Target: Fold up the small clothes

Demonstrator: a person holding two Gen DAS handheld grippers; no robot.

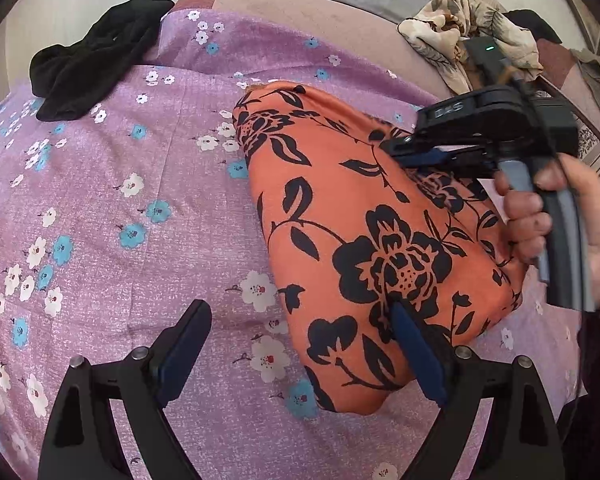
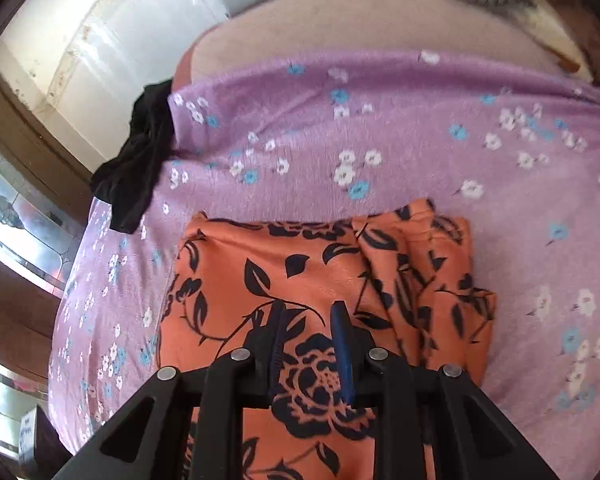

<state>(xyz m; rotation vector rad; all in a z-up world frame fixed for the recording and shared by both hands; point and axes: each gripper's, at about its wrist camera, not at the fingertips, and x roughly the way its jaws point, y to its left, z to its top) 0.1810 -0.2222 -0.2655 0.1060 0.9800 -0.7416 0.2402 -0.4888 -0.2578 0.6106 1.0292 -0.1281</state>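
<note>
Orange garment [image 1: 364,240] folded on bed [image 1: 120,200]; left tongs [image 1: 300,360] wide apart, right tongs [image 2: 312,344] narrowly parted, empty. Black garment [image 1: 96,56] at 10 o'clock unfolded.

A home bedroom: a bed [image 1: 340,20] under a purple floral sheet [image 1: 140,200]; loose clothes [image 1: 460,24] heaped at its far edge.
</note>
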